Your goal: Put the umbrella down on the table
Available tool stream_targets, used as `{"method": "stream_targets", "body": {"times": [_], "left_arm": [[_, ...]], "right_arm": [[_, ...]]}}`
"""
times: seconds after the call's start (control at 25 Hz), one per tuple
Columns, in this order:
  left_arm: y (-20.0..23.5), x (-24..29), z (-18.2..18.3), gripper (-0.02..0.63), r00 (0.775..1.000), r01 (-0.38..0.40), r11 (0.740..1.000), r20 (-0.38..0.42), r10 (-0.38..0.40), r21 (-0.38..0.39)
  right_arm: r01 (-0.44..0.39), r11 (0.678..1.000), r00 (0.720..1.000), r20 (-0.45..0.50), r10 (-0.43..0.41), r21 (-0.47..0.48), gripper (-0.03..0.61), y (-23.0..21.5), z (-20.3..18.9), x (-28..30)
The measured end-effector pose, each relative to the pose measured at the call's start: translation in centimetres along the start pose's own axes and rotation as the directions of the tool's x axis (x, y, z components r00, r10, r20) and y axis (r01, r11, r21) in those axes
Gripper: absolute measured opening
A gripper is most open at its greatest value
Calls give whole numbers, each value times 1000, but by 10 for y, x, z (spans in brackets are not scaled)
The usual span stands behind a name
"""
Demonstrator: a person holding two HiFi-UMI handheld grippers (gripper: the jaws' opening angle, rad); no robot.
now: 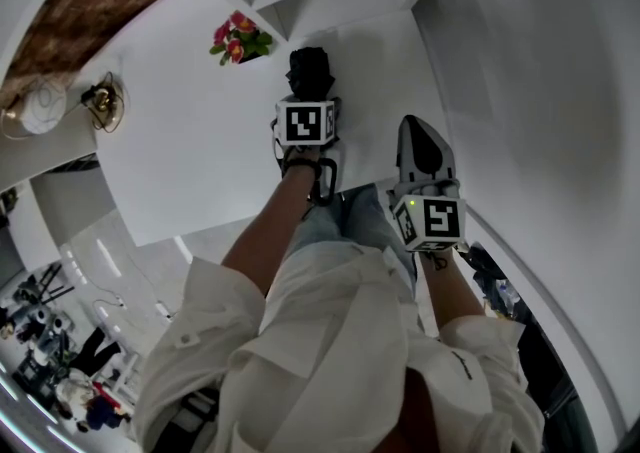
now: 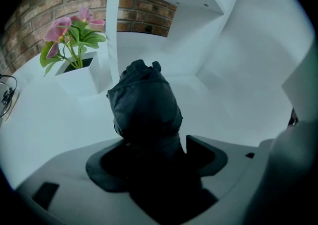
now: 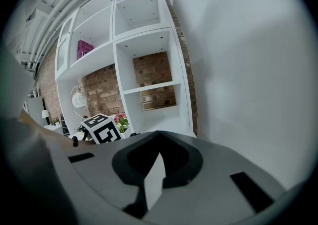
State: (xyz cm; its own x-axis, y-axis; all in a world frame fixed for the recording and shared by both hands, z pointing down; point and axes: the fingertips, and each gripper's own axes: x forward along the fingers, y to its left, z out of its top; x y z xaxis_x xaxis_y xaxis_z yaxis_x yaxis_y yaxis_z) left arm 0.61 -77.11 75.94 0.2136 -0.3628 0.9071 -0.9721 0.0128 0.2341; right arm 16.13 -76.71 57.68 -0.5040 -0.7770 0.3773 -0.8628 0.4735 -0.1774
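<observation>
Black folded fabric umbrella [image 2: 144, 105] rests on white table [image 2: 44, 119], near white pot of pink flowers [image 2: 79, 77]. Left gripper [image 2: 156, 152] jaws spread, umbrella between, apparently released. Right gripper [image 3: 158, 134] clenched, empty. Placing looks done; withdrawal left.

No legible text, label, brand or number in any view.

Only printed marks are black-and-white square marker patterns, which are codes and not letters:
- left cube [image 1: 305, 124], on the left gripper [image 1: 309, 79]
- right cube [image 1: 437, 218], on the right gripper [image 1: 414, 131]

Shelf items and the wall piece are too small or blurred to show any print.
</observation>
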Motion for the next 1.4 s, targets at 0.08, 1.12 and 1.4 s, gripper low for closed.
{"method": "stream_targets", "body": {"times": [0.08, 1.12, 1.4], "left_arm": [[1, -3, 1, 360, 1000, 6, 1000, -1, -6, -4], [17, -333, 74, 158, 629, -54, 994, 776, -35, 90], [7, -473, 90, 55, 252, -94, 984, 960, -123, 150]], "right_arm": [[6, 1000, 1000, 3, -6, -1, 18, 1, 2, -2], [171, 983, 939, 312, -143, -67, 18, -12, 155, -136], [222, 973, 889, 423, -174, -65, 18, -16, 207, -181]]}}
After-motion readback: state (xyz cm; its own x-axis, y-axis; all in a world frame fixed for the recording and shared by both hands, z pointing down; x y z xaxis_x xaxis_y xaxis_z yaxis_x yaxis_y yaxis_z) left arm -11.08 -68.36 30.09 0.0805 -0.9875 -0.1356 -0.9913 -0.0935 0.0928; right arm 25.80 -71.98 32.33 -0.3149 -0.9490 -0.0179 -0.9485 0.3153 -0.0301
